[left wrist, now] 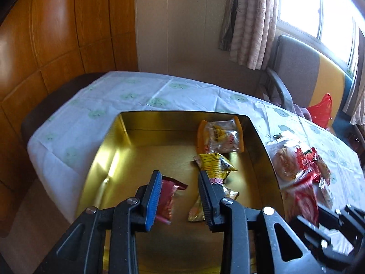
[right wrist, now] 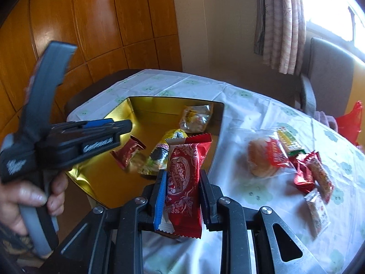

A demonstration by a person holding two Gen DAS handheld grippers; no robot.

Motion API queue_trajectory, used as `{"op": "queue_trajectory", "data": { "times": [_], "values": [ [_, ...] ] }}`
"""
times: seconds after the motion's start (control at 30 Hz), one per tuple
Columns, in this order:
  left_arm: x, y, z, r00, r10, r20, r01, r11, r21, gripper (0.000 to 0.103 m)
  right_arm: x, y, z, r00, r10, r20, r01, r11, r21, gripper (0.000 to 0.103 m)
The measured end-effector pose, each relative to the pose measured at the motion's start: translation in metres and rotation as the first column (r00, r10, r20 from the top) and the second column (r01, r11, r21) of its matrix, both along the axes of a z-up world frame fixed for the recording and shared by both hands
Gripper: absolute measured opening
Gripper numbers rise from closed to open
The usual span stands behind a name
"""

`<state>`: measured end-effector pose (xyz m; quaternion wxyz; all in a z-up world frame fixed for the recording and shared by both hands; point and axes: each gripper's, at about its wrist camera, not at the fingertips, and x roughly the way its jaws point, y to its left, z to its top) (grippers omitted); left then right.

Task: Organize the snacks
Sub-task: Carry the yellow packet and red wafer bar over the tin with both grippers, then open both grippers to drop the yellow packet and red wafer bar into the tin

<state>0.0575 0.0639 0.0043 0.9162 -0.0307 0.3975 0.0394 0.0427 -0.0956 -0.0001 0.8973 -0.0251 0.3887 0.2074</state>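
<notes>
Snacks: my right gripper point(right wrist: 182, 196) pinches a red packet point(right wrist: 184, 182), left gripper point(left wrist: 180, 196) spread over the gold tin point(left wrist: 136, 150); loose pinch could drop it short.

Red wrapper point(right wrist: 182, 182) between the right gripper point(right wrist: 182, 178) fingers: showing "Angel Love" in white script inside an oval emblem, running lengthwise.
Left gripper point(right wrist: 91, 141) body, side face in the right wrist view: bearing a pale raised brand word, too blurred for reading.
Left gripper handle, lower grey part: carrying two short lines of white lettering, not legible.
Yellow packet point(left wrist: 212, 164) in the gold tin point(left wrist: 141, 114): showing dark print lines, unreadable.
Packet edge beside the left gripper's right finger point(left wrist: 208, 196): showing pink round characters, possibly zeros, uncertain.
Red-and-clear bun bag point(right wrist: 269, 157) on the tablecloth point(right wrist: 251, 114): showing white lettering, too small for reading.
</notes>
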Motion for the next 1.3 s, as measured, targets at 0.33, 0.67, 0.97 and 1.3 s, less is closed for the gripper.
{"op": "queue_trajectory", "data": {
  "times": [0.33, 0.67, 0.97, 1.3],
  "values": [
    [-0.019, 0.009, 0.011, 0.999, 0.016, 0.033, -0.017, 0.999, 0.042, 0.033, 0.016, 0.014, -0.002, 0.999, 0.007, -0.048, -0.005, 0.999, 0.046, 0.027],
    [-0.029, 0.014, 0.015, 0.998, 0.024, 0.05, -0.027, 0.997, 0.066, 0.033, 0.025, 0.028, -0.007, 0.997, 0.012, -0.078, -0.007, 0.998, 0.066, 0.028],
    [-0.032, 0.012, 0.014, 0.998, 0.019, 0.051, -0.023, 0.997, 0.074, 0.033, 0.032, 0.032, -0.025, 0.995, 0.0, -0.102, 0.003, 0.999, 0.034, 0.045],
    [-0.034, 0.007, 0.015, 0.999, 0.009, 0.053, -0.014, 0.996, 0.083, 0.033, 0.019, 0.02, -0.021, 0.997, -0.043, -0.057, 0.043, 0.999, 0.003, 0.045]
  ]
}}
